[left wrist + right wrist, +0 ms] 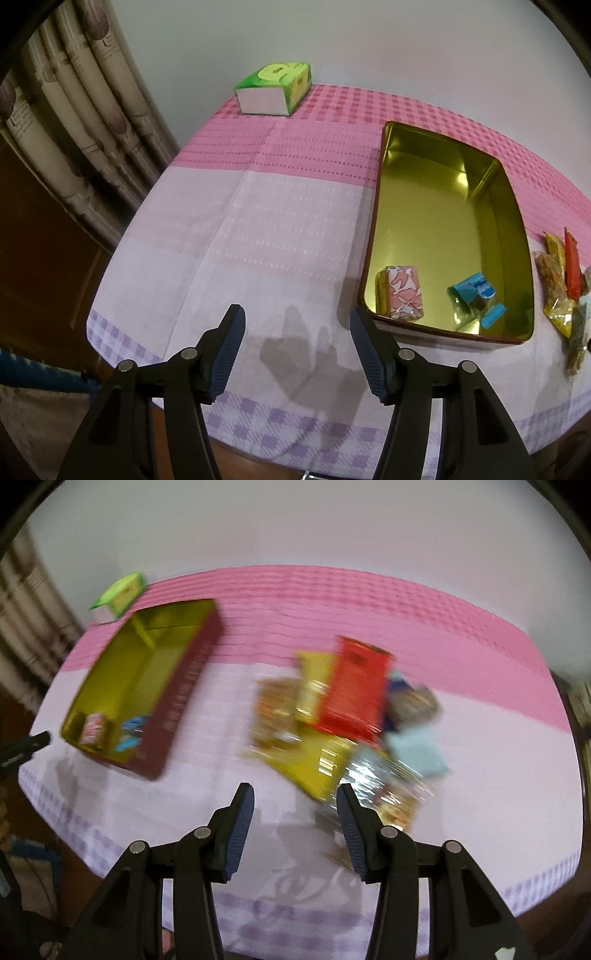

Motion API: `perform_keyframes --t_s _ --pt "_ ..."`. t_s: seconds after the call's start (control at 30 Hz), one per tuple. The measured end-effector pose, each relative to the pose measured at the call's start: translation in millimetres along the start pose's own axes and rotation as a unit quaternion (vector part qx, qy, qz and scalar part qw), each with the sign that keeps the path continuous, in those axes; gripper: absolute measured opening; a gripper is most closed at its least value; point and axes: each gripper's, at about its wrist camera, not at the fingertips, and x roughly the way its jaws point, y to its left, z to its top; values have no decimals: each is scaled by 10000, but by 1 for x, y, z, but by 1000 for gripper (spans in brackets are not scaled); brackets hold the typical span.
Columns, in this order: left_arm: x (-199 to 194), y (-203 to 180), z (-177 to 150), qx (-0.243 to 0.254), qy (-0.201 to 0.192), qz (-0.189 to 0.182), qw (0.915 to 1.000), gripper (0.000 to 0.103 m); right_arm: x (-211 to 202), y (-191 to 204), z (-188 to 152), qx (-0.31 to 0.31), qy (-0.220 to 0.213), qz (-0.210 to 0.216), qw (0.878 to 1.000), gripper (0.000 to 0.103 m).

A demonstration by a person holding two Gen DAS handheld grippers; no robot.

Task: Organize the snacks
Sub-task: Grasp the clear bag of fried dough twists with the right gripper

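both grippers empty w/ jaws apart: left gripper (pixel 297 350) hangs over bare tablecloth (pixel 258 229) just left of the tin (pixel 513 221), right gripper (pixel 295 829) sits at the near edge of the snack pile (pixel 332 720), aimed at it. right view is motion-blurred so details are rough. tin is open, gold inside, w/ a pink wrapped block (pixel 400 295) and a blue packet (pixel 474 301) at its near end; rest of it bare. pile lies to the right of the tin, apart from it: red pack (pixel 351 690) on top, yellow pack (pixel 314 764) nearest the jaws, clear crinkly bag (pixel 388 786) by the right finger. these look light, soft, slick film, prob crushable contents, so pinch a flat sealed edge or corner, gently, one at a time. green tissue box (pixel 275 88) at far corner, not involved.
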Motion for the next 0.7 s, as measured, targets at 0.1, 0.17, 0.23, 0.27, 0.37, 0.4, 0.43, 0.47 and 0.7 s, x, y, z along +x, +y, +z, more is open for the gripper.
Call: perform_keyframes --t_s 0.1,0.17,0.23,0.27,0.37,0.4,0.43,0.47,0.7 --pt "-4 -4 0 61 -45 48 10000 60 6 -21 -9 156 143 -141 9997 44" --pt "-5 -8 0 115 -72 55 9999 60 11 -32 -15 235 246 -207 9992 44" --pt "-7 -11 0 176 -92 32 9998 61 16 -40 -20 319 304 -241 9987 44" --pt "-7 -12 0 197 -92 21 9998 61 18 -42 -21 364 315 -235 9986 44" --pt "-10 -13 1 201 -107 -1 9997 61 27 -43 -21 514 353 -222 9978 44" --pt "-11 -13 1 205 -120 5 9997 61 30 -43 -21 552 352 -245 9976 44" --pt "-12 -13 1 206 -133 20 9997 61 34 -43 -20 600 380 -251 9972 44" --pt "-12 -13 2 203 -136 33 9997 61 36 -43 -20 633 390 -233 9970 45" --pt "-17 -25 0 351 -95 25 9993 62 46 -47 -19 628 351 -270 9970 45"
